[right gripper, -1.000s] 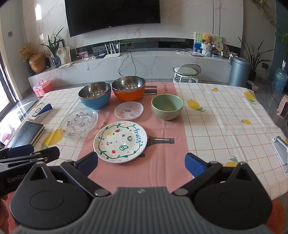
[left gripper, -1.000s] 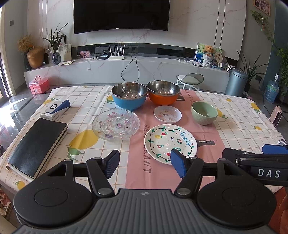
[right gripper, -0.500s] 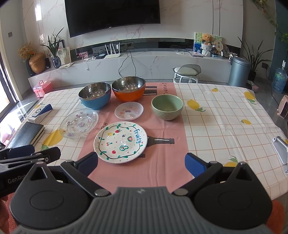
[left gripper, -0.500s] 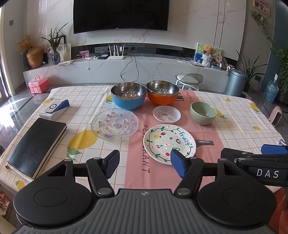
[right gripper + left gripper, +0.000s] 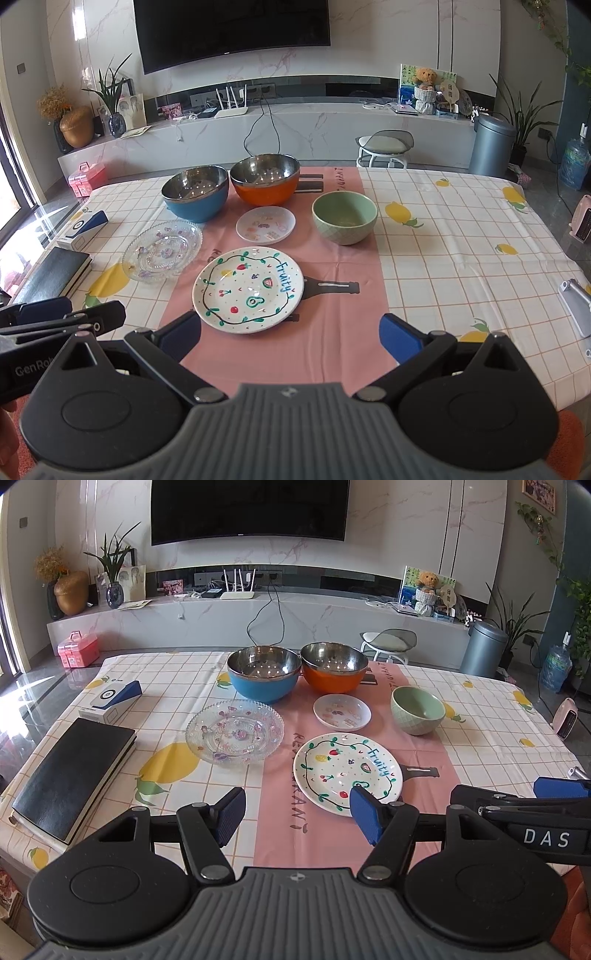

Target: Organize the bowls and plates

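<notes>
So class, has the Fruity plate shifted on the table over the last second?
No. The Fruity plate sits exactly as before against the printed pan handle beside it.

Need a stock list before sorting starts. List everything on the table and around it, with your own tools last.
Steel bowls: 2, one blue outside, one orange outside, touching, far side of table.
Green bowl: 1, pale green, right of the small plate.
Small plate: 1, white with stickers, centre.
Fruit plate: 1, white, painted "Fruity", nearest.
Glass plate: 1, clear with pink flowers, left.
Notebook: 1, black, left edge.
Box: 1, white and blue, behind notebook.
Tablecloth: 1, checked with lemons, pink centre strip.
Bin: 1, grey, floor right.
Stool: 1, white, beyond table.
Left tongs: open, empty.
Right tongs: open, empty.
</notes>
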Demonstrator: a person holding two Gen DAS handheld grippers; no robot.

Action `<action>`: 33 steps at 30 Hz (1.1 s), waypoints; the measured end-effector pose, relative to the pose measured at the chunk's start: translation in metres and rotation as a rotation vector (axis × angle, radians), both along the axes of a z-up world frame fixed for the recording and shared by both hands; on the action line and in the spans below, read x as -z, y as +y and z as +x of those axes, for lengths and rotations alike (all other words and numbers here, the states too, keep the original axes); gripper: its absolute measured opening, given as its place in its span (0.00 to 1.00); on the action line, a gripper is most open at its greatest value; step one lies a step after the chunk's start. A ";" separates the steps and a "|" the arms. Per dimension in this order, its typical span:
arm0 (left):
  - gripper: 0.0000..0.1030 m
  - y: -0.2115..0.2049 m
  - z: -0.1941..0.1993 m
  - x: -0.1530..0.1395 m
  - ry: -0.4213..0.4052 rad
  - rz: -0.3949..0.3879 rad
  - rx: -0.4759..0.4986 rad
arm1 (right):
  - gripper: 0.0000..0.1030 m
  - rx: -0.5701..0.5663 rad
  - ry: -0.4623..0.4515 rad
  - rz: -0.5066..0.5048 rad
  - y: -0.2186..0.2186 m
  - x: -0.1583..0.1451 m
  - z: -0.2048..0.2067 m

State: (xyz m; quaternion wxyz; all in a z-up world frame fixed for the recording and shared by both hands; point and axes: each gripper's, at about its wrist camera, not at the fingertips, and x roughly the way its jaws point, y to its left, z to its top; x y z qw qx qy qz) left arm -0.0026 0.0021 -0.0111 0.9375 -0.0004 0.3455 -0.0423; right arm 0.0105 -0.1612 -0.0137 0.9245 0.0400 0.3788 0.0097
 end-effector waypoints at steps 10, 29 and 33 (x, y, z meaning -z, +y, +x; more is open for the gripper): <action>0.66 0.009 0.016 0.010 0.004 -0.097 0.032 | 0.97 -0.003 -0.087 0.005 -0.017 0.012 0.006; 0.44 0.025 0.106 0.075 0.117 -0.235 0.014 | 0.49 -0.028 0.041 0.155 -0.043 0.096 0.099; 0.44 0.029 0.116 0.089 0.135 -0.283 -0.003 | 0.49 -0.024 0.053 0.209 -0.049 0.107 0.115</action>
